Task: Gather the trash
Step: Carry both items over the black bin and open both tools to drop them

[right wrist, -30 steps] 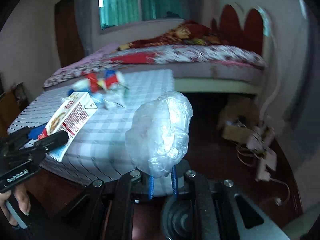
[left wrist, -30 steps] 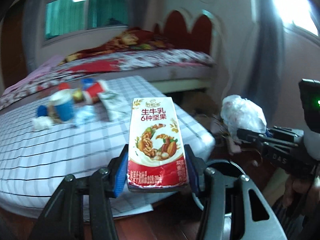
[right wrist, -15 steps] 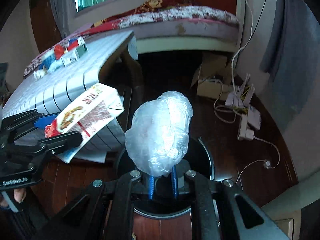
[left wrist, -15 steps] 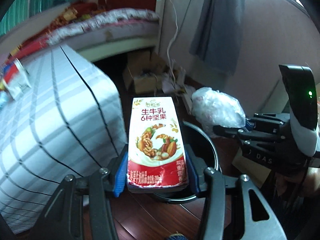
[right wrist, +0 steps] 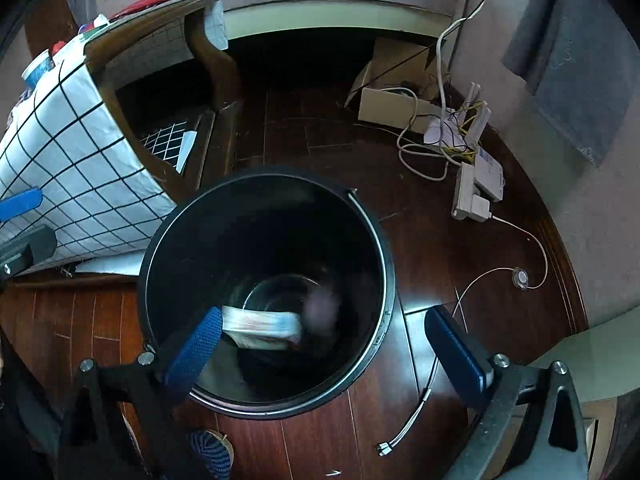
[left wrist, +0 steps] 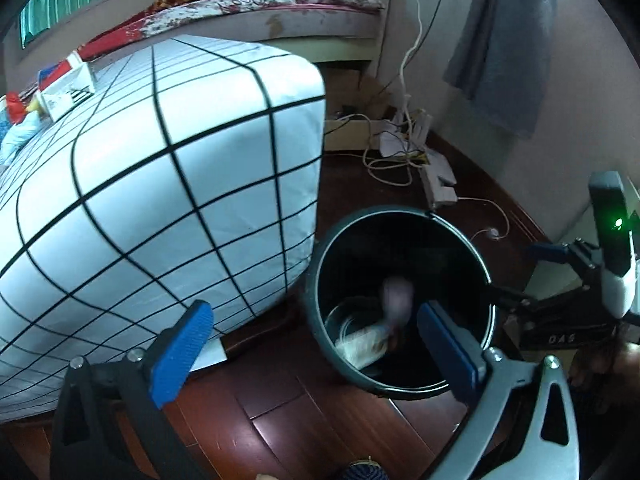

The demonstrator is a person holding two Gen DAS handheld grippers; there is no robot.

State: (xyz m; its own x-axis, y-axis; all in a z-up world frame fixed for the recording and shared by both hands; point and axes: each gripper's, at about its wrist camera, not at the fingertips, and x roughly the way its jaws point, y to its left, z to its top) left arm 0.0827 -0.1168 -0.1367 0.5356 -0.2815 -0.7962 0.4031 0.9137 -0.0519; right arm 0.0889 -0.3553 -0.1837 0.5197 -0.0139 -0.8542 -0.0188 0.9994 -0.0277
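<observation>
A black round trash bin (left wrist: 318, 280) (right wrist: 384, 280) stands on the dark wood floor beside the table. The milk carton (left wrist: 362, 344) (right wrist: 260, 330) lies inside it near the bottom, with the blurred plastic bag (left wrist: 396, 294) (right wrist: 322, 306) next to it. My left gripper (left wrist: 316, 344) is open and empty above the bin's left rim. My right gripper (right wrist: 324, 348) is open and empty over the bin's near rim; it also shows at the right of the left wrist view (left wrist: 560, 276).
The table with a white checked cloth (left wrist: 160, 184) (right wrist: 80, 168) stands left of the bin, with more trash (left wrist: 60, 88) on its far end. A power strip and cables (right wrist: 476, 188) and a cardboard box (right wrist: 396, 100) lie on the floor behind. A bed (left wrist: 280, 4) stands beyond.
Both grippers have opened over the bin. The milk carton left my left gripper and the plastic bag left my right gripper; both now lie in the bin.
</observation>
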